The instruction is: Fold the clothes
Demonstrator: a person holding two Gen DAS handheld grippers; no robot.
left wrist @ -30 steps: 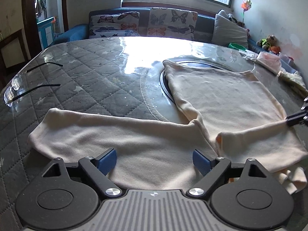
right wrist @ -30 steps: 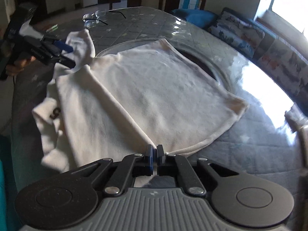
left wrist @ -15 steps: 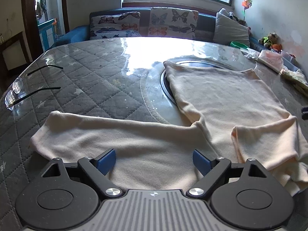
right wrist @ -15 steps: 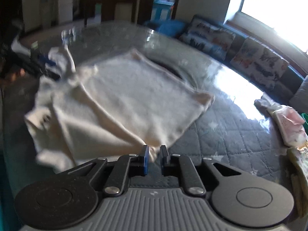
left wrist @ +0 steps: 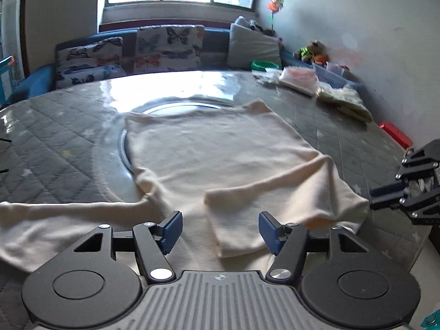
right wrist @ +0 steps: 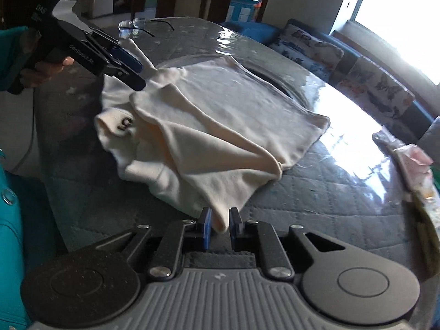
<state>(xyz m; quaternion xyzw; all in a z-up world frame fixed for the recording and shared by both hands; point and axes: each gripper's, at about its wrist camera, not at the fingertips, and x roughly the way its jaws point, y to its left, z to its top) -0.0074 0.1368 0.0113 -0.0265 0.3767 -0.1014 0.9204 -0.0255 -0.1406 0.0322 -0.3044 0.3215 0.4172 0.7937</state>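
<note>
A cream long-sleeved top (left wrist: 214, 151) lies on the round quilted table (left wrist: 55, 137). Its right sleeve is folded over the body (left wrist: 275, 192); the left sleeve stretches out to the left (left wrist: 55, 220). My left gripper (left wrist: 220, 231) is open and empty, hovering low over the top's near edge. In the right wrist view the top (right wrist: 233, 126) lies ahead, and my right gripper (right wrist: 220, 227) has its jaws slightly parted around a fold of the top's corner, not clamped. The left gripper (right wrist: 121, 63) shows there at the far sleeve.
Glasses (right wrist: 137, 24) lie at the table's far side. Bags and packets (left wrist: 316, 82) sit at the table's right rim. A sofa with butterfly cushions (left wrist: 165, 46) stands behind the table. A red object (left wrist: 396, 134) lies beyond the right edge.
My right gripper has opened a little, letting go of the sleeve, and pulled back to the table's right edge. My left gripper has swung right toward the folded sleeve.
</note>
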